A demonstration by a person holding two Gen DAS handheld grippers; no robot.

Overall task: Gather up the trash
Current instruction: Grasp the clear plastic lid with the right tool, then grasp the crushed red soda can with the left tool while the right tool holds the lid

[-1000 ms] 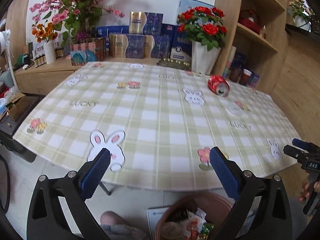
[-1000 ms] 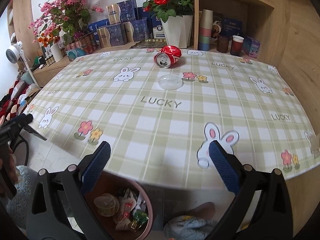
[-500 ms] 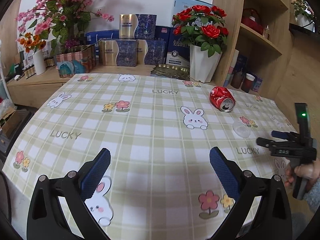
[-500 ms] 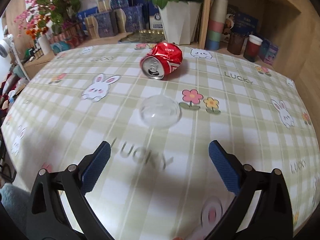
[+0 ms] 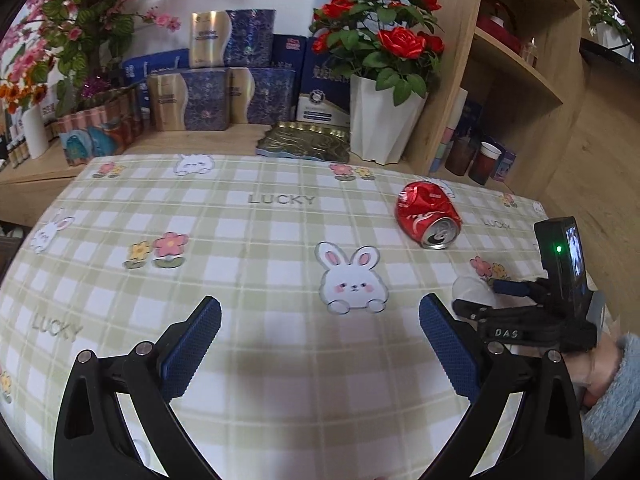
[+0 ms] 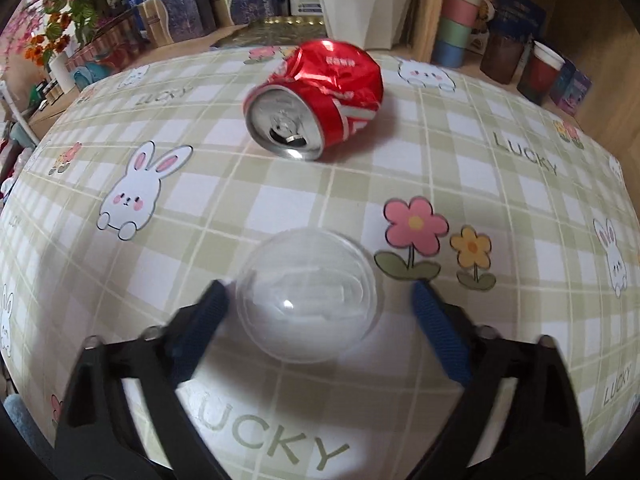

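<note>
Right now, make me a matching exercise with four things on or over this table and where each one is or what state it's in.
Things:
1. crushed red soda can
2. clear plastic dome lid
3. right hand-held gripper
4. left hand-held gripper

States:
A. open, over bare checked tablecloth
B. lying on its side, opening toward the right camera
C. open, fingers either side of the lid
D. sitting between two blue finger pads

Pairs: 1-B, 2-D, 3-C, 4-A
</note>
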